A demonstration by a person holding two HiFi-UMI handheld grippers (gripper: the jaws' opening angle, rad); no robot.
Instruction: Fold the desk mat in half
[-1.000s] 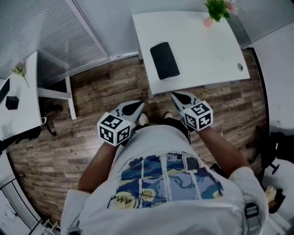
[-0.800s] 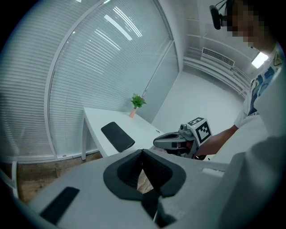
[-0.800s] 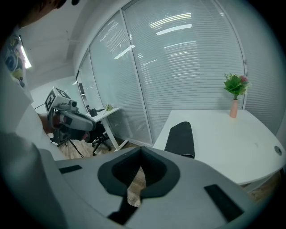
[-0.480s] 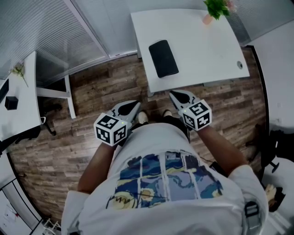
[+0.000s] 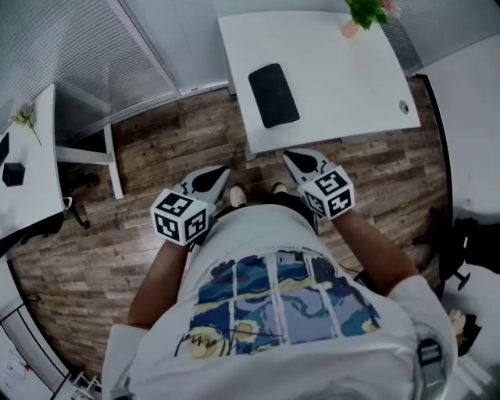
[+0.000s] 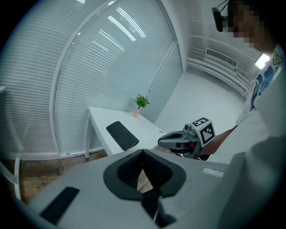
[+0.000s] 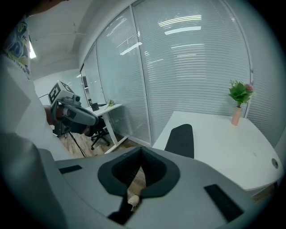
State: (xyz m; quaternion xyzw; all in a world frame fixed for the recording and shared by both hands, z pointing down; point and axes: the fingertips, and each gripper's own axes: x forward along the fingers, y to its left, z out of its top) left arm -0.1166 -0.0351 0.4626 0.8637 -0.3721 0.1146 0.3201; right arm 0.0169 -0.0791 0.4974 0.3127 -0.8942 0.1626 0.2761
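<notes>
The black desk mat [image 5: 273, 95] lies flat near the left front edge of the white desk [image 5: 344, 78]. It also shows in the left gripper view as the mat [image 6: 123, 135] and in the right gripper view as the mat [image 7: 181, 139]. My left gripper [image 5: 211, 180] and right gripper [image 5: 300, 162] hover over the wooden floor close to my body, short of the desk's front edge. Both are shut with nothing between their jaws. Each camera sees the other: the right gripper [image 6: 161, 142] and the left gripper [image 7: 91, 120].
A green plant in a pink vase [image 5: 361, 17] stands at the desk's far edge, and a cable hole [image 5: 403, 107] sits near its right side. A second white desk [image 5: 27, 172] is at the left, with an office chair [image 7: 99, 133] by it. Glass walls with blinds [image 5: 70, 55] stand behind.
Both grippers have drifted slightly left and toward the desk in the head view. Their jaws stay shut and the mat has not moved.
</notes>
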